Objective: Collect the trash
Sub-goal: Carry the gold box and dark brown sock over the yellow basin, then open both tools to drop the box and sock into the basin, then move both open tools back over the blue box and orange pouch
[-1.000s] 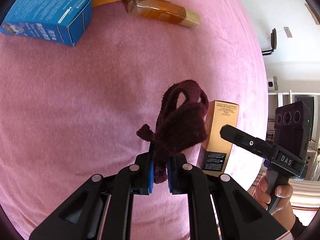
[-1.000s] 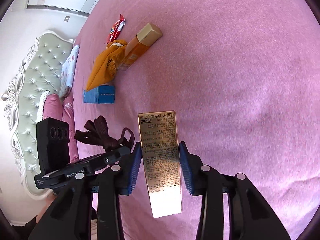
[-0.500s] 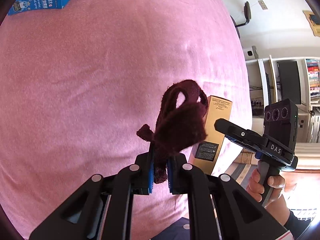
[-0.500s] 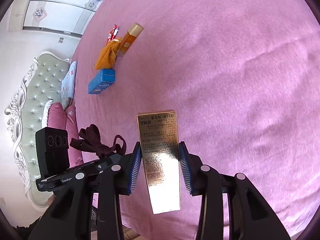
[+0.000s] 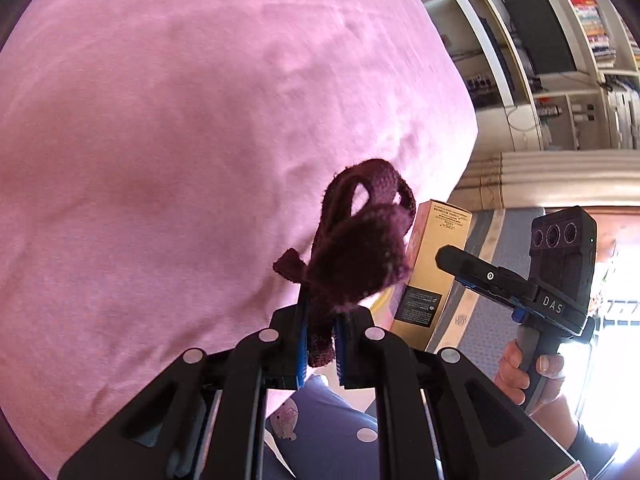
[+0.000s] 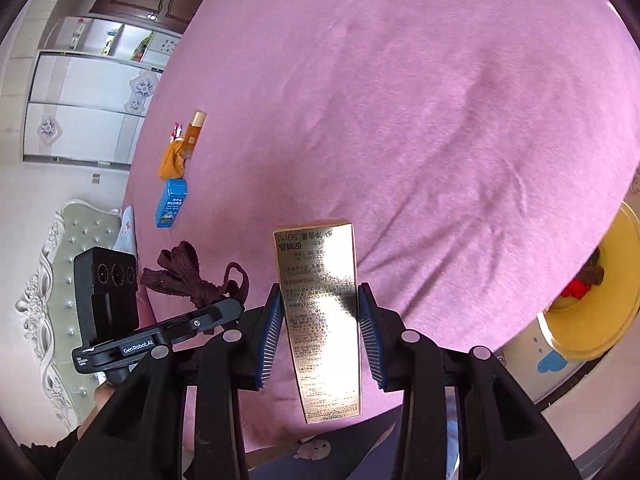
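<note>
Now both grippers sit low at the near edge of the pink bedspread (image 6: pixel 420 120), farther back from it than a second ago, when the view looked straight down onto the covers. The left gripper (image 5: pixel 320 344) is pinched tight on a maroon knitted fabric scrap (image 5: pixel 352 256), which bunches and loops above its blue pads. The right gripper (image 6: pixel 320 320) clamps a gold cosmetics box (image 6: pixel 320 304) upright between its ridged blue pads. In the left view, the same gold box (image 5: pixel 432 272) shows just behind the scrap.

At the right edge of the right view, a yellow bin (image 6: pixel 592 312) has come into sight beside the bed; a half second ago it was not visible. That suggests both items are being carried toward it for dropping in.

Left behind on the far side of the bed are a blue carton (image 6: pixel 171 200), an orange bag (image 6: pixel 172 158), an amber bottle (image 6: pixel 194 136) and a red wrapper (image 6: pixel 176 132), so the collecting looks unfinished.

Only part of the bin shows; something red and something dark lie inside, too small to identify. The person's lap, in blue-grey cloth, is cut off at the bottom. Print on the box is too small to read reliably.
</note>
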